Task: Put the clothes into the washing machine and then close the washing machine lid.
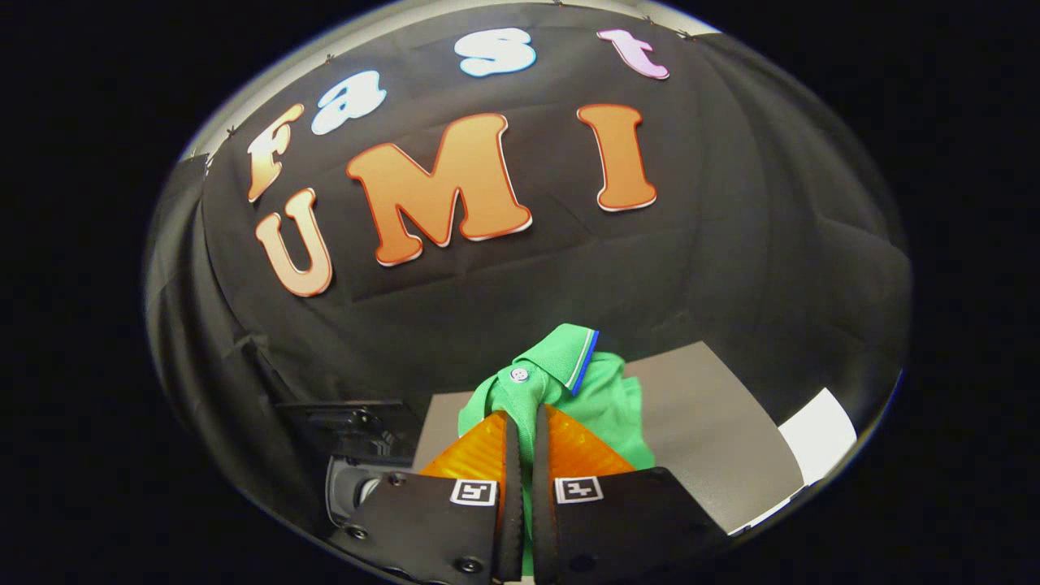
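Gripping a fold of the green polo shirt point(601, 390), the gripper point(524, 422) has both fingers point(479, 455) clenched on the cloth. Shirt bunches at twelve o'clock of the fingertips, above the grey table point(715, 422). Washing machine point(357, 455) sits dark at nine o'clock.
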Action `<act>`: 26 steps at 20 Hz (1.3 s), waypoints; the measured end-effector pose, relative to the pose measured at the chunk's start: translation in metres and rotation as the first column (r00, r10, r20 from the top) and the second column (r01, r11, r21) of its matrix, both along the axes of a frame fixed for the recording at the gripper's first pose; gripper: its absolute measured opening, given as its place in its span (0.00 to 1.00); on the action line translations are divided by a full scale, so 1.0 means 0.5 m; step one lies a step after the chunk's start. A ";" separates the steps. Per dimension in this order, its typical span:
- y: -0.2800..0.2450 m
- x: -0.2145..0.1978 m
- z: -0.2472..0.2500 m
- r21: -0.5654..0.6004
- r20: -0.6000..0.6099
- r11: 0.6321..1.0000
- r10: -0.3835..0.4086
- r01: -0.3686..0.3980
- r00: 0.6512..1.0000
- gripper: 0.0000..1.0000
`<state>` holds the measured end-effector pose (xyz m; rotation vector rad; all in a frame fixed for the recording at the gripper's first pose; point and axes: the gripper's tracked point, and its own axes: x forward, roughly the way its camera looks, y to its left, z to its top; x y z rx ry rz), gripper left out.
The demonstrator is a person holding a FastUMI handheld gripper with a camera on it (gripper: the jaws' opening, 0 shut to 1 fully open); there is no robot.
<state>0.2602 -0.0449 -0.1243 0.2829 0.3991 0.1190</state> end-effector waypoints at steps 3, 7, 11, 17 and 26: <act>0.015 -0.059 0.058 0.028 0.063 1.000 -0.007 0.005 0.998 0.13; 0.133 -0.111 0.151 0.044 0.135 0.999 0.024 -0.031 0.991 0.13; 0.257 -0.148 0.179 0.038 0.157 0.996 0.071 -0.078 0.985 0.13; 0.449 -0.171 0.181 0.052 0.154 0.981 0.177 -0.186 0.972 0.13; 0.680 -0.158 0.047 0.068 0.083 0.947 0.308 -0.314 0.948 0.13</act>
